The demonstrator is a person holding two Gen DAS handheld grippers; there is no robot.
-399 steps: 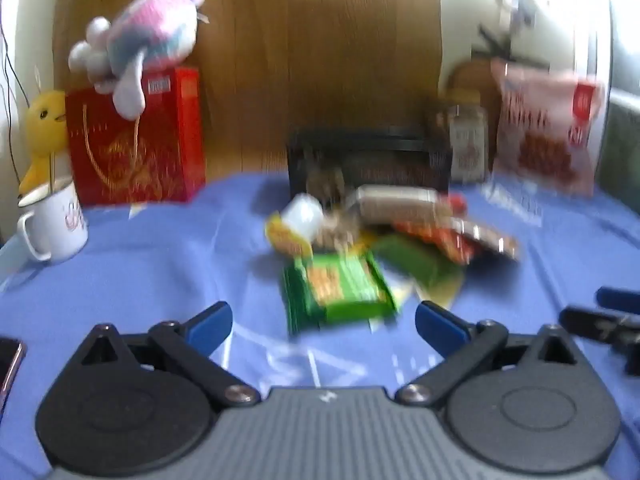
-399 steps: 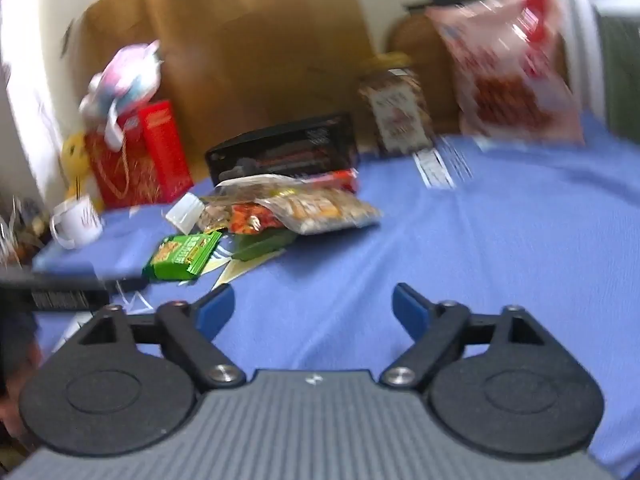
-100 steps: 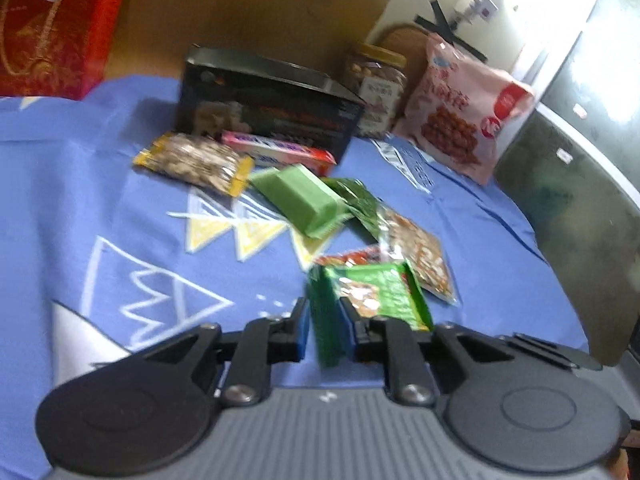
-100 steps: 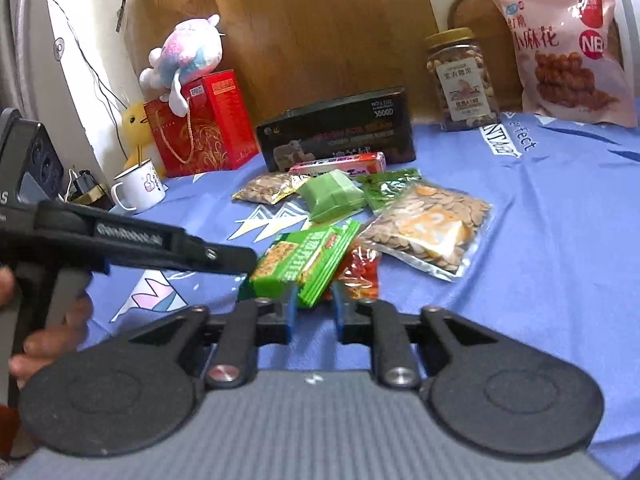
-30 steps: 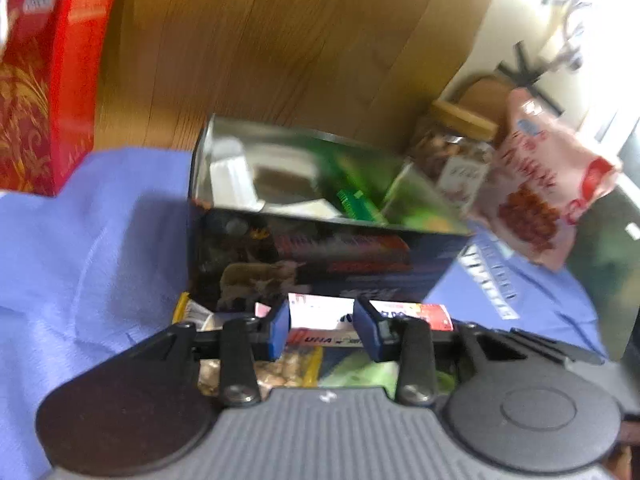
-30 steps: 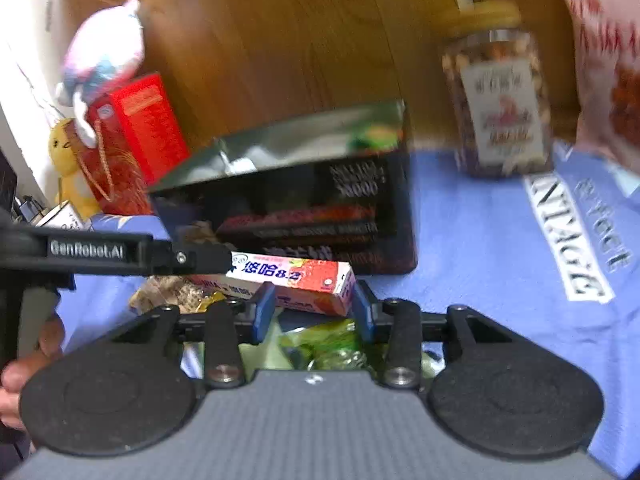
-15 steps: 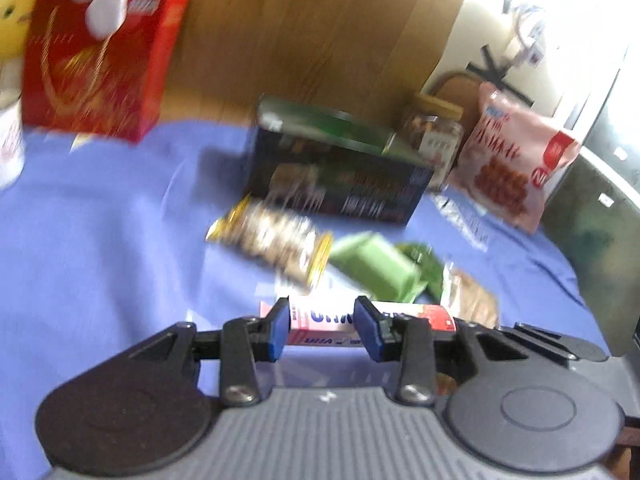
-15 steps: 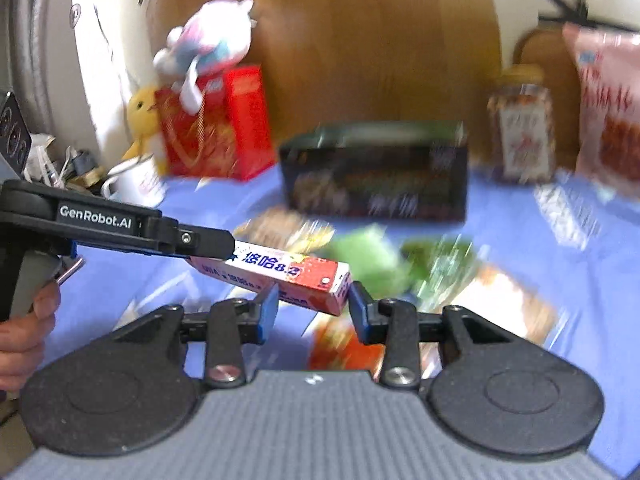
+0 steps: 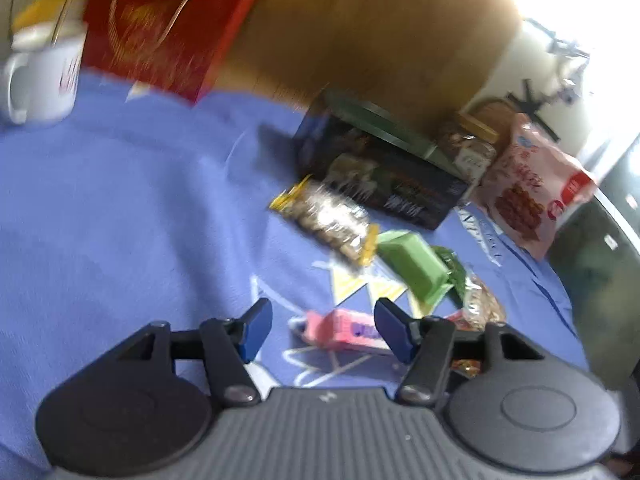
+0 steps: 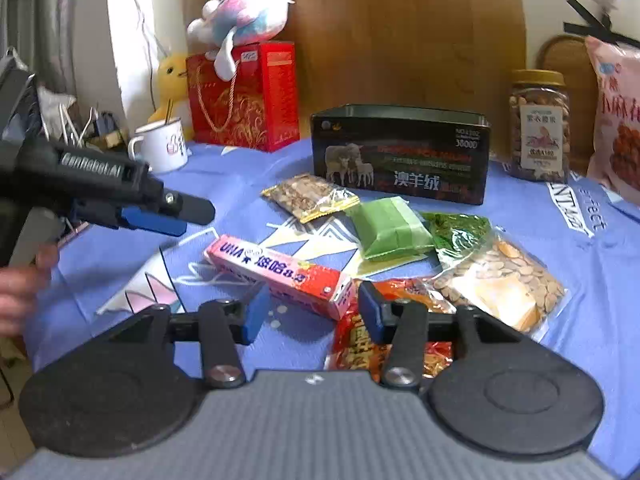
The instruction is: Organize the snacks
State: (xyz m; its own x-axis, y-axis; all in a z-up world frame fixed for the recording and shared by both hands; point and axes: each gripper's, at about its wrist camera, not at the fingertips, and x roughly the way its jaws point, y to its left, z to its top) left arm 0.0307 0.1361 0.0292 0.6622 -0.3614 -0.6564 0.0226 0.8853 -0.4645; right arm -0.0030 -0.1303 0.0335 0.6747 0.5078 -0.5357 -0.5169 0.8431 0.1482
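A long pink snack box [image 10: 276,270] lies flat on the blue cloth [image 10: 560,360] in front of the other snacks. My right gripper [image 10: 312,309] hangs over the box's right end; its jaws are opening and the pads stand clear of the box. My left gripper [image 9: 322,328] is over the box's other end [image 9: 344,330], jaws opening too, with no pad touching the box. The left gripper [image 10: 160,216] also shows in the right wrist view, left of the box, in a person's hand. An open black box [image 10: 400,156] stands behind the snacks.
Between the pink box and the black box lie a yellow-edged seed packet [image 10: 310,196], a green packet [image 10: 390,228], a dark green packet [image 10: 460,228], a clear seed bag [image 10: 500,280] and a red packet [image 10: 360,344]. Behind stand a jar [image 10: 538,124], a pink bag [image 10: 618,120], a red gift bag [image 10: 244,96] and a mug [image 10: 160,144].
Both grippers were carrying the pink box in the air, away from the black box. Now it lies on the cloth and both sets of jaws have spread off it.
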